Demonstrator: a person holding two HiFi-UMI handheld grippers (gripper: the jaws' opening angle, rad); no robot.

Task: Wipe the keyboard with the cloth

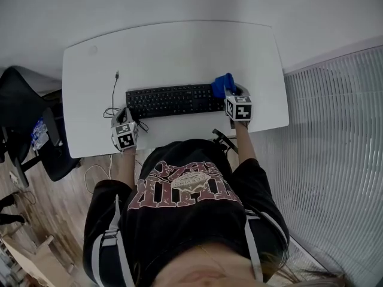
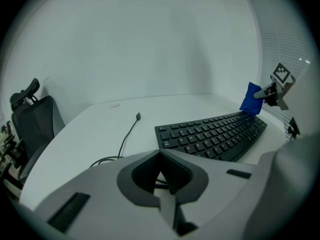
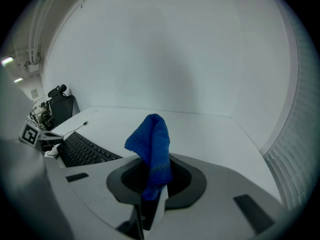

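Note:
A black keyboard (image 1: pixel 173 100) lies across the middle of the white desk (image 1: pixel 179 46). My right gripper (image 1: pixel 232 95) hangs over the keyboard's right end, shut on a blue cloth (image 1: pixel 222 84). In the right gripper view the cloth (image 3: pixel 152 144) sticks up out of the closed jaws (image 3: pixel 155 184), with the keyboard (image 3: pixel 85 151) off to the left. My left gripper (image 1: pixel 124 117) sits at the keyboard's near left corner. Its jaws (image 2: pixel 162 179) are shut with nothing between them. From there the keyboard (image 2: pixel 212 136) stretches right toward the cloth (image 2: pixel 251 99).
The keyboard's loose cable (image 1: pixel 114 94) runs over the desk left of the keyboard, its plug (image 2: pixel 138 116) lying free. A black office chair (image 1: pixel 30 130) stands left of the desk. A ribbed white wall panel (image 1: pixel 335 130) borders the right side.

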